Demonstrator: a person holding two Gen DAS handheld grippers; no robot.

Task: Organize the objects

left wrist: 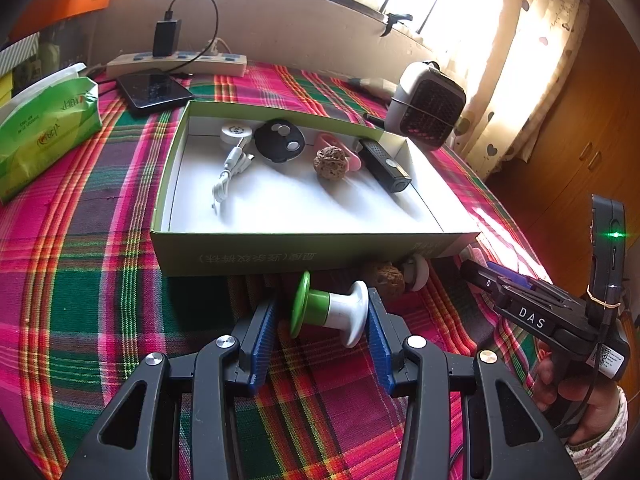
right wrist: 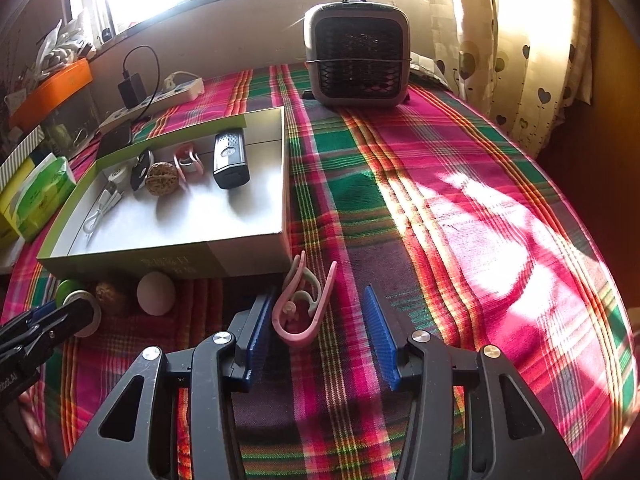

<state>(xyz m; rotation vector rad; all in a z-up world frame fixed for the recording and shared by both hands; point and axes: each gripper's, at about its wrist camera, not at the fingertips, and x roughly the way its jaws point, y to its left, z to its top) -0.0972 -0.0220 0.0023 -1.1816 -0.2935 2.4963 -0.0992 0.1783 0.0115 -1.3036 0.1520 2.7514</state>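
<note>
Left wrist view: the box [left wrist: 256, 254] fills the middle of the frame with its open side up, and along its far wall lie a white cable [left wrist: 232, 160], a black disc [left wrist: 279, 141], a walnut [left wrist: 331, 163], a pink clip [left wrist: 352, 156] and a black stick [left wrist: 384, 166]; that row looks like the sorted lot, with the near floor free for more. Low in the centre the left gripper [left wrist: 322, 318] has a green-and-white spool [left wrist: 328, 310] between its blue pads, the right pad against the white end, the left pad just beside the green rim, so I judge it gripping the spool on the plaid cloth [left wrist: 100, 320], ready to lift it over the near wall; it points down and forward. At lower right a hand [left wrist: 576, 396] holds the right gripper's handle.

Right wrist view: the right gripper [right wrist: 318, 320] points steeply down at the cloth, just right of the box's near corner [right wrist: 286, 248]; a second pink clip [right wrist: 300, 308] lies between its pads, close to the left one and clear of the right, so the tongs are open and not yet gripping. At lower left a second walnut [right wrist: 112, 298] and a white ball [right wrist: 156, 294] wait against the box front.
</note>
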